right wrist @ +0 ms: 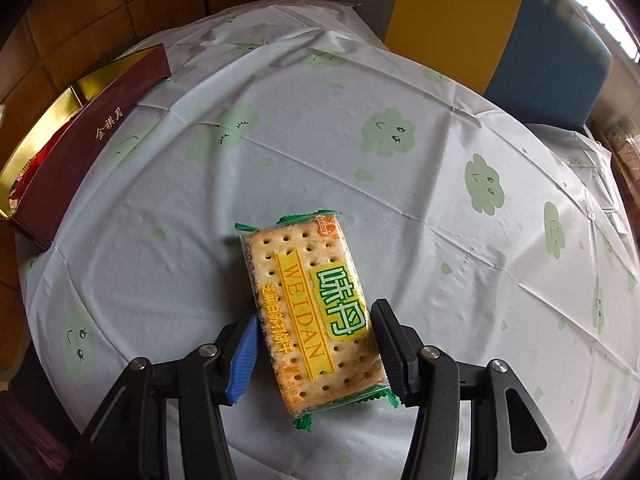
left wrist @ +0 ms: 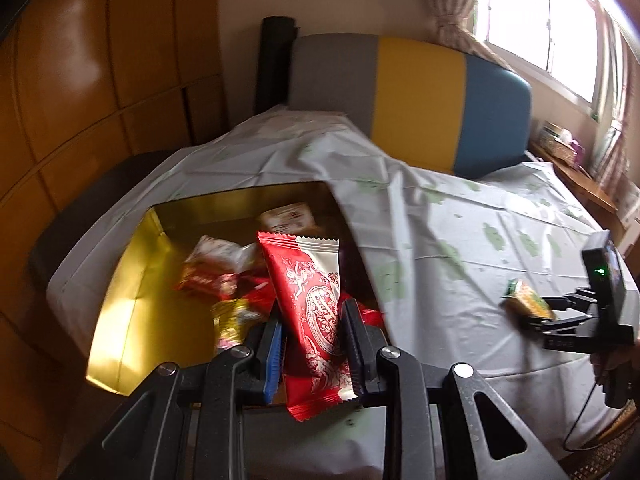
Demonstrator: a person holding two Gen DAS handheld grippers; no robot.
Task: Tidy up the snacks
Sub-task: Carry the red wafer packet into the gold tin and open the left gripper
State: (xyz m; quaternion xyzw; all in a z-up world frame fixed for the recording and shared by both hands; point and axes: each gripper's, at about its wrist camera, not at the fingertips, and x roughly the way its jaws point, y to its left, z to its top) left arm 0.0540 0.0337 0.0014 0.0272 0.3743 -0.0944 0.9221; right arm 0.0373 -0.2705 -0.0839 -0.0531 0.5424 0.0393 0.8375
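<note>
In the left wrist view my left gripper (left wrist: 312,320) is shut on a red and white snack packet (left wrist: 312,300) and holds it over the gold-lined box (left wrist: 132,280), where several wrapped snacks (left wrist: 216,268) lie. In the right wrist view my right gripper (right wrist: 316,328) is shut on a green and yellow cracker packet (right wrist: 312,308), held above the tablecloth (right wrist: 360,168). The box (right wrist: 76,152) stands at the table's left edge, dark red outside. The right gripper with its packet (left wrist: 528,300) also shows at the right of the left wrist view.
A white tablecloth with green cloud faces (left wrist: 480,248) covers the round table. A grey, yellow and blue chair back (left wrist: 420,96) stands behind the table. Wooden cabinets (left wrist: 80,80) are at the left, a window (left wrist: 540,20) at the right.
</note>
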